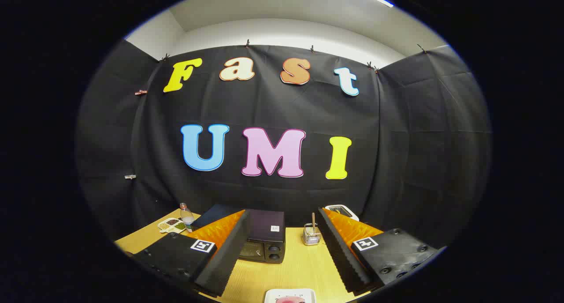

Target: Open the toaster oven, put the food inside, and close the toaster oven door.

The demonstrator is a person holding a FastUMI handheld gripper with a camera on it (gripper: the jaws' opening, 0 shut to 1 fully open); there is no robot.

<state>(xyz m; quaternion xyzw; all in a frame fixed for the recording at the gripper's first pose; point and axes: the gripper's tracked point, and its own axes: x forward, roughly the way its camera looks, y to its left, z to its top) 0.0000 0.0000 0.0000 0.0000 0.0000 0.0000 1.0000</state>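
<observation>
Nearest, a white plate [290, 295] sits between the spread fingers of the gripper [282, 267] (gaping wide, holding nothing); beyond them, left to right: snack tray [172, 225], bottle [186, 215], shut toaster oven [264, 241], wire basket [312, 235]

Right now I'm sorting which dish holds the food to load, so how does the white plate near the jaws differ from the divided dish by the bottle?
The white plate lies close, between the open jaws of the gripper; the divided dish sits far back beside the bottle. The plate shows one reddish item; the dish holds darker contents in separate compartments. Both rest on the wooden table.
</observation>
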